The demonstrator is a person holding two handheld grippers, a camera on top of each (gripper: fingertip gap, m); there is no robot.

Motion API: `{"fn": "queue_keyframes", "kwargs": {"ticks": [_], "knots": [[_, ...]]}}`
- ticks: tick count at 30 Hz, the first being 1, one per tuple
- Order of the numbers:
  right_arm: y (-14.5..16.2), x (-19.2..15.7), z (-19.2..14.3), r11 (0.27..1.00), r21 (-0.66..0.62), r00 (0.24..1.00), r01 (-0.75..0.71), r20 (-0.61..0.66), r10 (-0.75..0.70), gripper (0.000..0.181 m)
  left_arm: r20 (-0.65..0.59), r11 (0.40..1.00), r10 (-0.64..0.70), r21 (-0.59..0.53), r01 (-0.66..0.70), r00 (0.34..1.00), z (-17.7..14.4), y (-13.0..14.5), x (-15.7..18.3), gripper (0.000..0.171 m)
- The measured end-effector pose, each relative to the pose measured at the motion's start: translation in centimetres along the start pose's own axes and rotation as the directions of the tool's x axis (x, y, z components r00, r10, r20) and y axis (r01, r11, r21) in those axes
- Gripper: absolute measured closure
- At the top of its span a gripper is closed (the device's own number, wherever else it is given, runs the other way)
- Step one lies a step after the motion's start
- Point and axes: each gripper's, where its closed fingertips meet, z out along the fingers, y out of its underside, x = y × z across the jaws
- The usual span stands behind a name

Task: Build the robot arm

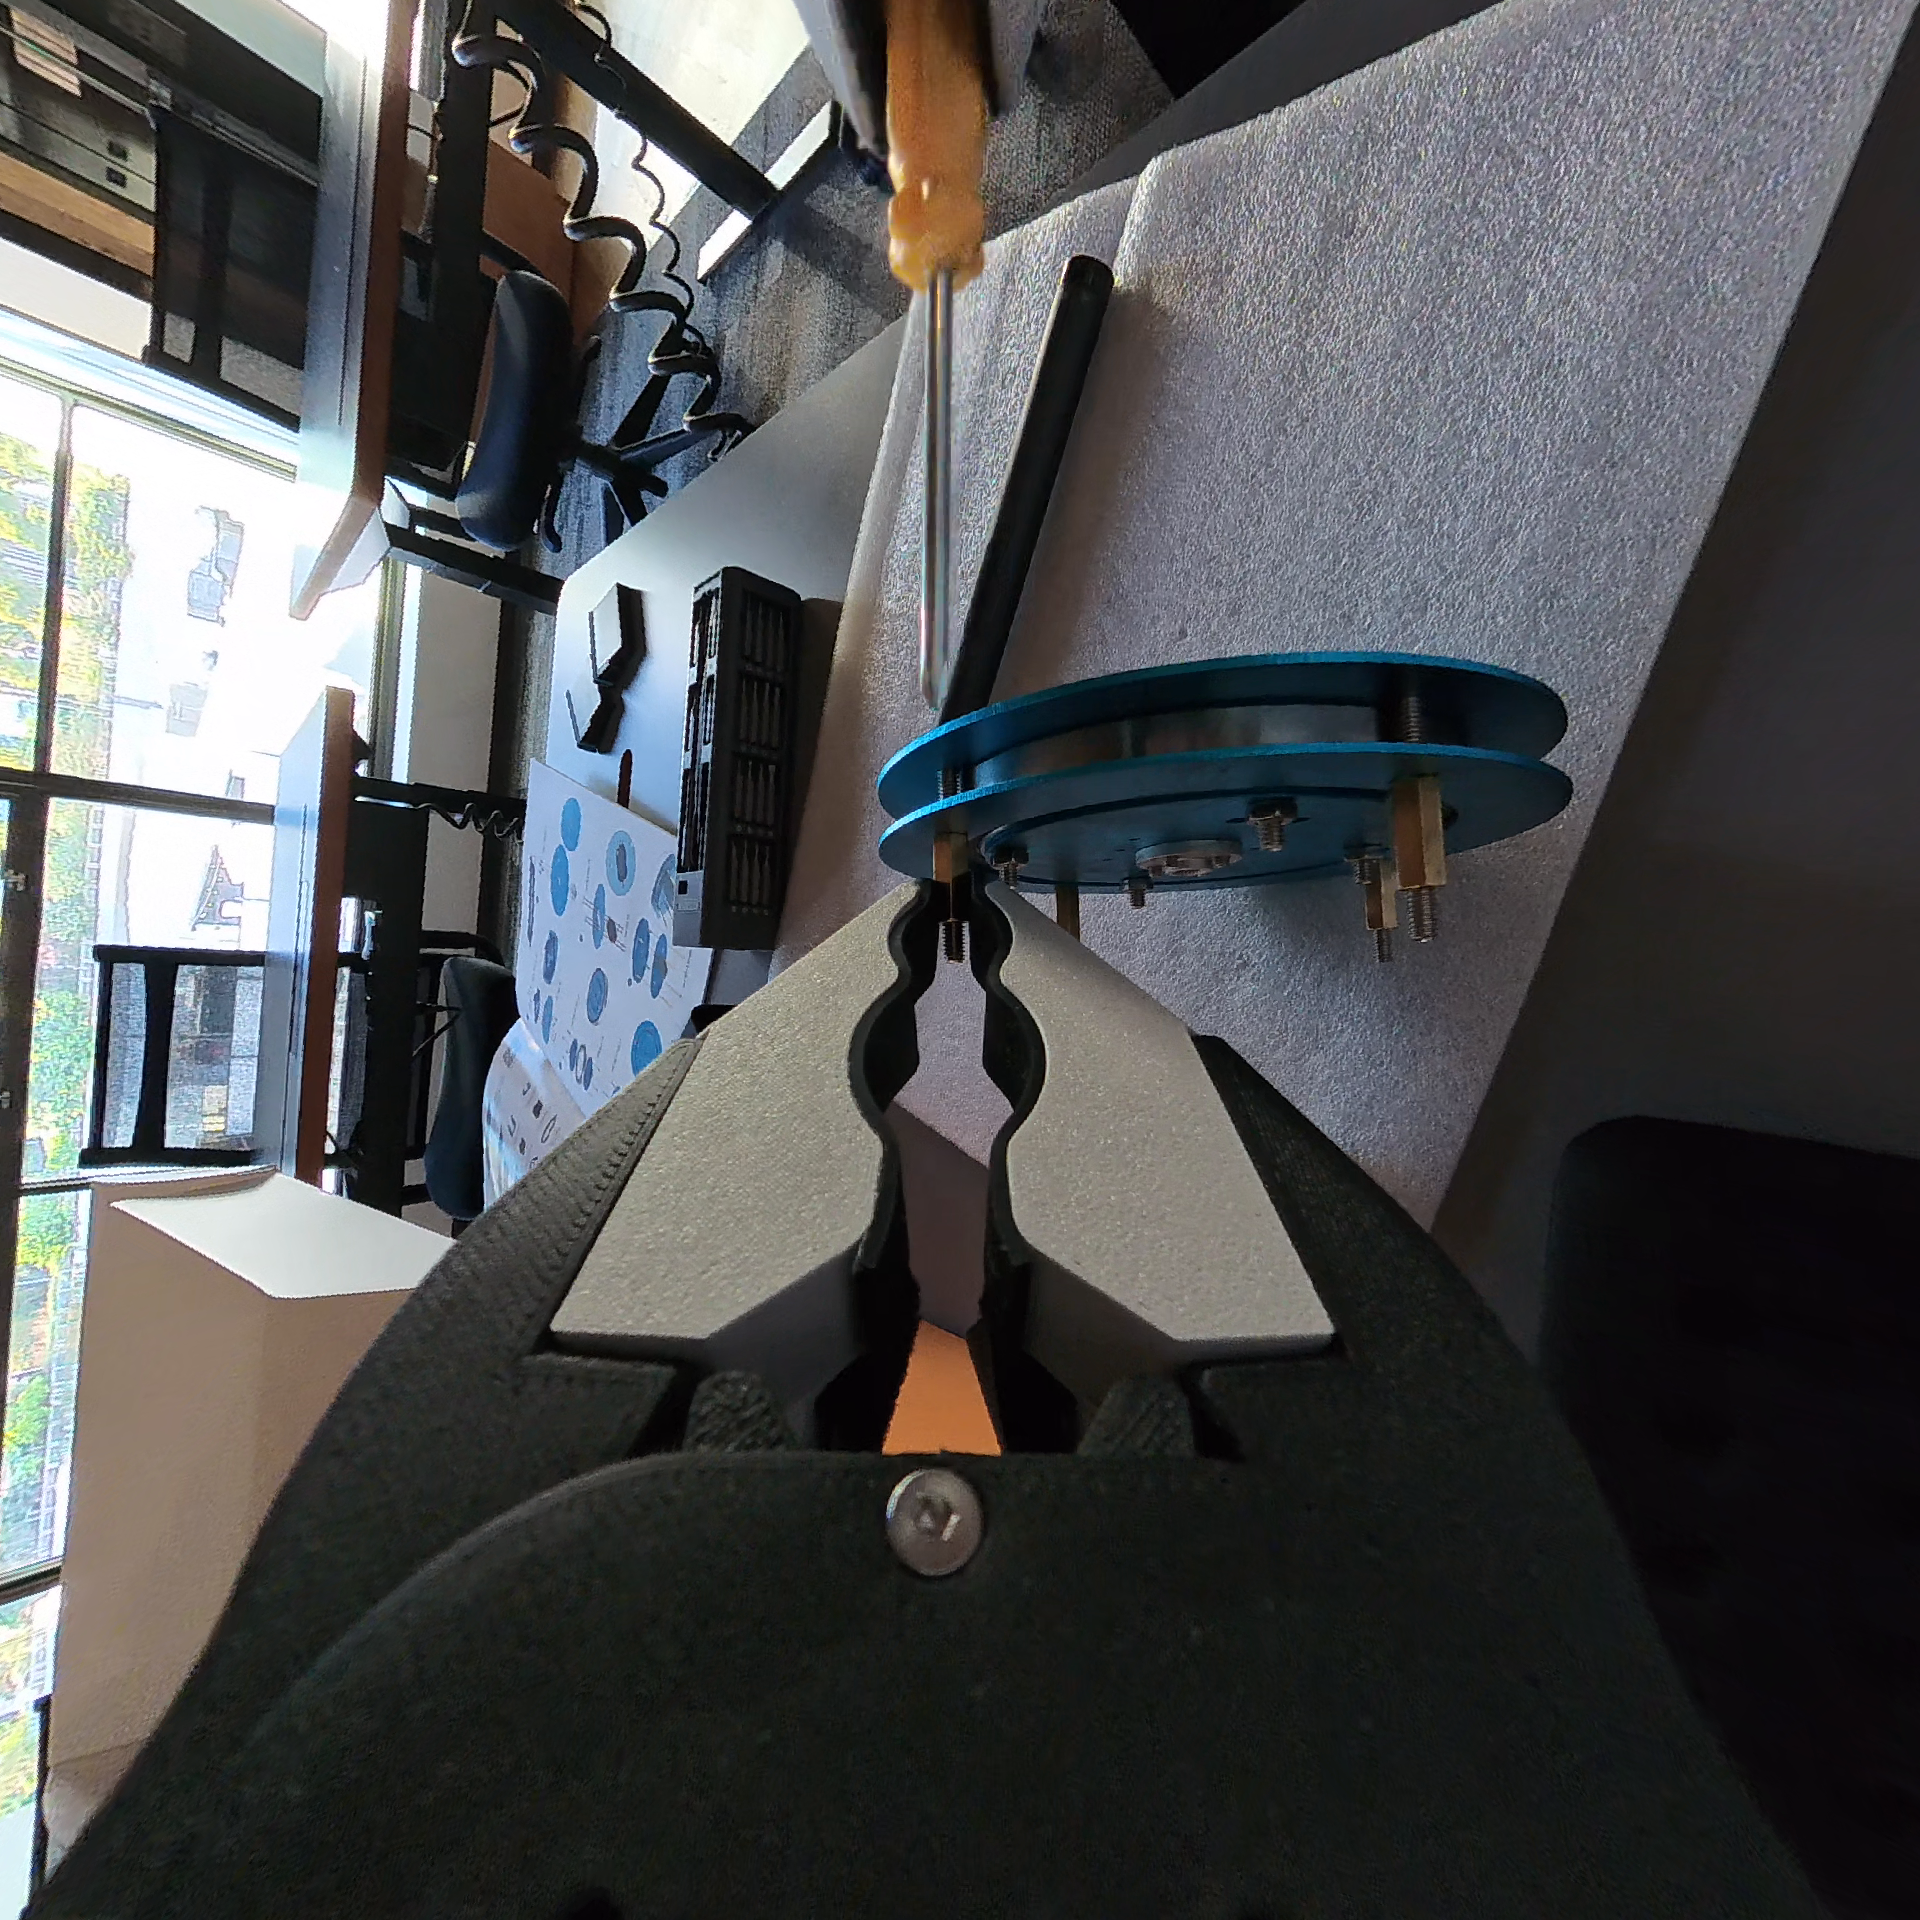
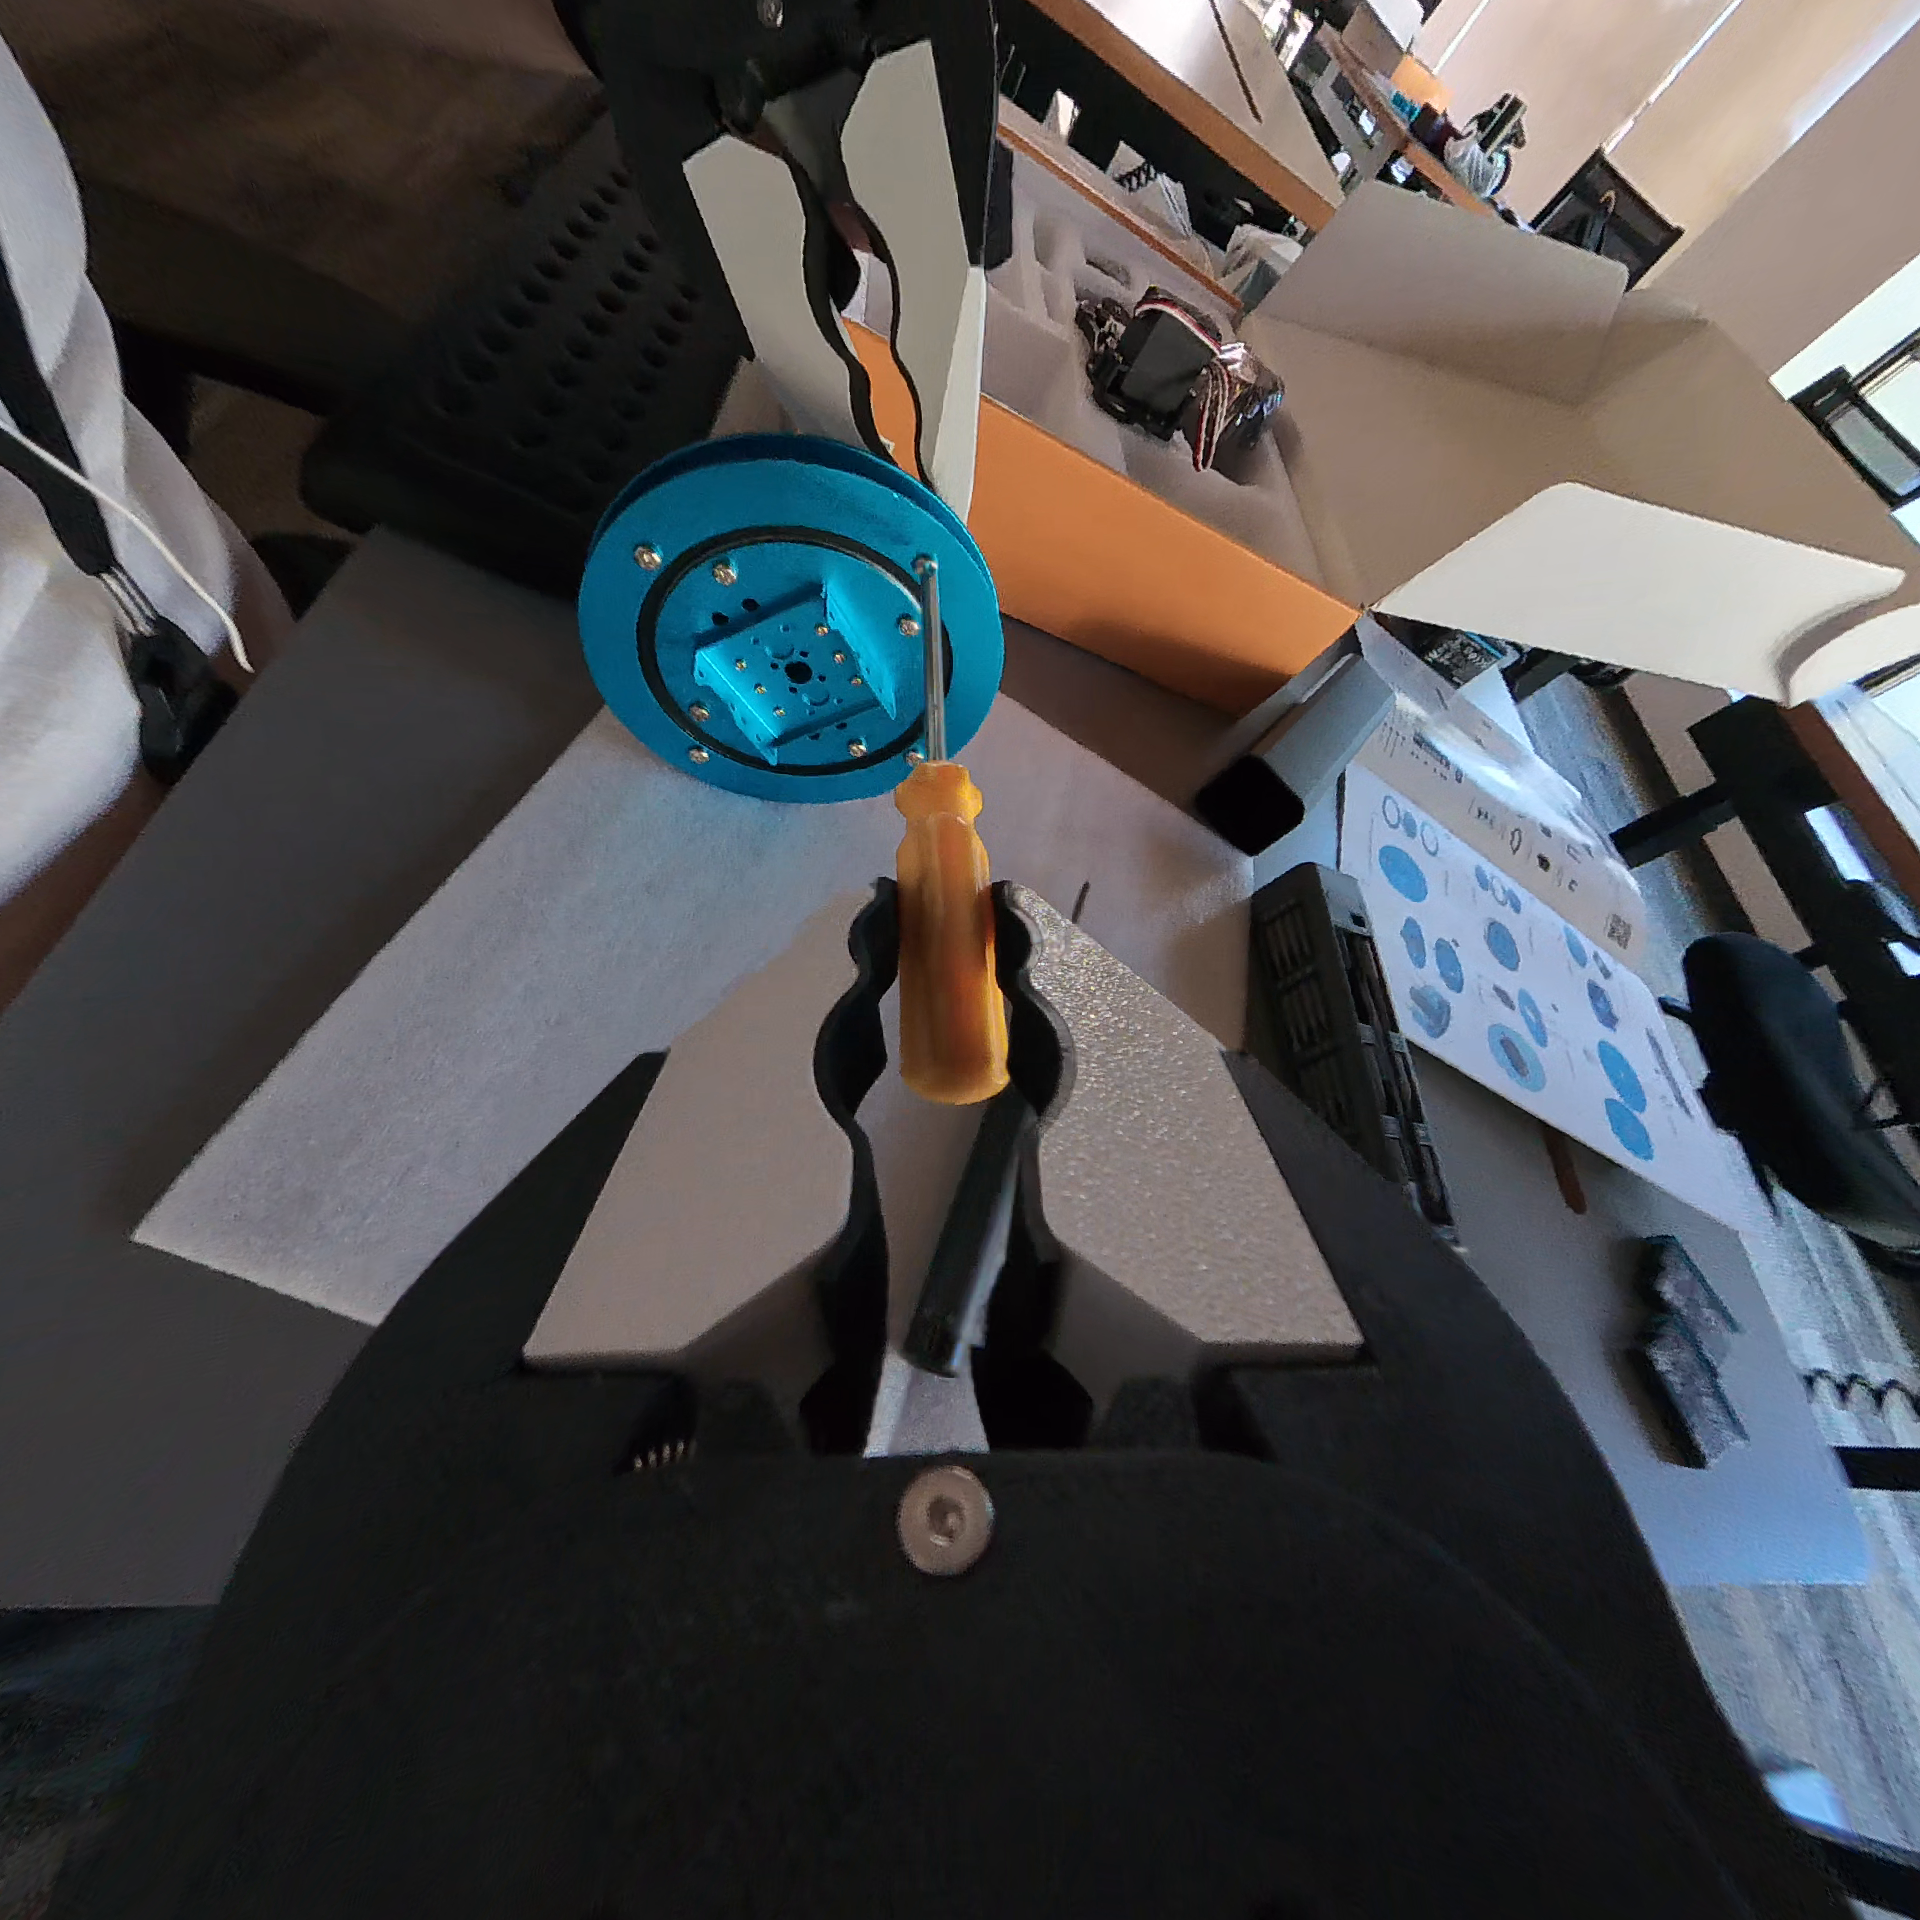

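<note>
The left gripper (image 1: 954, 914) is seen with its fingers (image 1: 790, 1091) drawn narrow, pinched on a brass standoff (image 1: 953, 871) that hangs below the rim of a blue disc assembly (image 1: 1226, 769). The assembly is made of two round plates stacked with a gap between them; more standoffs and screw ends project from its underside. It is held up off a grey foam pad (image 1: 1403, 416), with the left gripper at its 9 o'clock edge in the left wrist view. A black rod (image 1: 1029, 478) lies on the pad beyond it.

A screwdriver (image 2: 951, 935) with an amber handle is clamped between the fingers (image 2: 1143, 1091) of the right gripper (image 2: 943, 914). Its shaft runs forward to a screw (image 2: 924, 564) near the rim of the top plate, at about 1 o'clock on the disc in the right wrist view, and the tip appears to be seated on or at that screw. Other rim screws are seen already in place around the plate, so the fastening looks largely done; whether this one is fully driven cannot be told.

To the right on the table (image 2: 1538, 1382), a black bit case (image 2: 1340, 1049), a printed sheet (image 2: 1507, 997) with blue diagrams, and an open cardboard box (image 2: 1507, 343) with foam inserts are seen.
</note>
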Motion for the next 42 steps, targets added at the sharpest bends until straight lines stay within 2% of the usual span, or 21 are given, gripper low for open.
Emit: {"fn": "queue_keyframes", "kwargs": {"ticks": [2,29,33,37,39,42], "knots": [[0.3,0.4,0.3,0.999,-0.023,0.999,0.035,-0.015,-0.036,0.165,0.001,1.0,-0.002,0.001,0.002,1.0,0.0,0.0,0.0,0.168],[0.2,0.5,0.5,0.997,0.002,0.997,0.077,-0.008,-0.077,0.165,-0.002,1.0,-0.005,0.013,0.005,1.0,0.1,0.0,-0.1,0.168],[0.2,0.6,0.5,0.983,-0.001,0.983,0.181,-0.037,-0.181,0.164,-0.003,1.0,-0.001,0.017,0.001,1.0,0.1,-0.1,0.0,0.168],[0.0,1.1,0.5,0.897,-0.03,0.886,0.442,-0.14,-0.441,0.164,-0.001,1.0,-0.002,0.02,0.002,1.0,0.2,-0.1,-0.1,0.168],[-0.2,1.2,0.6,0.855,-0.044,0.836,0.517,-0.189,-0.515,0.164,0.004,1.0,0.003,0.014,-0.003,1.0,0.2,0.0,-0.1,0.168],[-0.5,1.1,0.5,0.737,-0.099,0.696,0.668,-0.266,-0.667,0.164,0.001,1.0,-0.004,0.02,0.004,1.0,0.2,-0.1,-0.1,0.168]]}}
